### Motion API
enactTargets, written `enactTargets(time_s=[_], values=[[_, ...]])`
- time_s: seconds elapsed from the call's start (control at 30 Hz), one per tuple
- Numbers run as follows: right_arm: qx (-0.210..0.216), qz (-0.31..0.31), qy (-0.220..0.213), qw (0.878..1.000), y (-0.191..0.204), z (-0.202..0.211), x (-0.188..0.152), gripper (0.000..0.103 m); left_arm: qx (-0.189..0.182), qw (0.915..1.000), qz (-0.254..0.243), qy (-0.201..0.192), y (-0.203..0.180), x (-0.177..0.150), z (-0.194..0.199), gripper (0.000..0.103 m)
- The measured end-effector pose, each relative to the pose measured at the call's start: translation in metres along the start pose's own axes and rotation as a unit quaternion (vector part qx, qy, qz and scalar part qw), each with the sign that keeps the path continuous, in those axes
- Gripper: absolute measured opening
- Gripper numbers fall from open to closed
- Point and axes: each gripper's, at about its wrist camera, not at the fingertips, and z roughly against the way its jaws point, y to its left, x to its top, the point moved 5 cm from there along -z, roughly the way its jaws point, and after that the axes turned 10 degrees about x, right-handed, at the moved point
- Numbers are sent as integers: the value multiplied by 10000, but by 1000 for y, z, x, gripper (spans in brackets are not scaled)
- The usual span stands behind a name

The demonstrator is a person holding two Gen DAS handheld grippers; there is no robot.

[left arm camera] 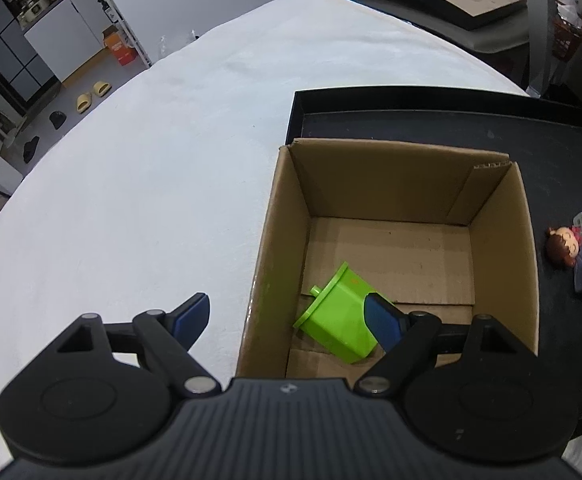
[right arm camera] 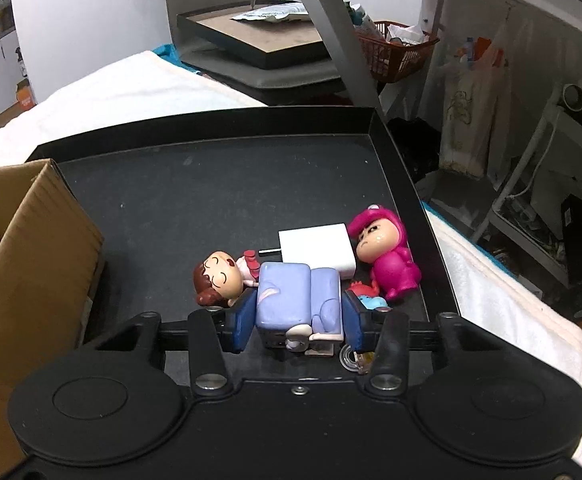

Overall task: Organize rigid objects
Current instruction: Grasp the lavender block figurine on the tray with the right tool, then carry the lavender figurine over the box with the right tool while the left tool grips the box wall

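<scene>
Low in the right wrist frame, the right tongs (right arm camera: 297,320) pinched the lilac block toy (right arm camera: 297,294), needing a straight lift clear of the brown-haired doll (right arm camera: 217,278), while the left tongs (left arm camera: 287,318) gaped empty over the cardboard box (left arm camera: 391,200).

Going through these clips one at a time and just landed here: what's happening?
A person with a tool in each hand is sorting small items from a black tray into a cardboard box. The right tool is closed around a lavender block-shaped toy on the tray, beside a brown-haired doll, a white charger and a pink figure. The left tool hangs open over the box's near edge; a green plastic piece lies inside.
</scene>
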Motion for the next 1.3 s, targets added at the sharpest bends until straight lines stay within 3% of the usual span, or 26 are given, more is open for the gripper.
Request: enactTargets(time_s=[0.4,0.83,1.0,1.3], values=[[332,-393,-178,9985,5,29,15,44,-284,9994,98,-181,8,0,9,83],[924,-179,-543,9941,34,64,28,44,-801,9966,134,-157,23,-9,-3,78],[1075,-85,-664,9919,46,70,33,44,-954,9952,124,-150,29,-11,-7,69],[1192,70,-784,9897,70,76,43,44,-1316,9911,196,-50,35,-9,-16,42]])
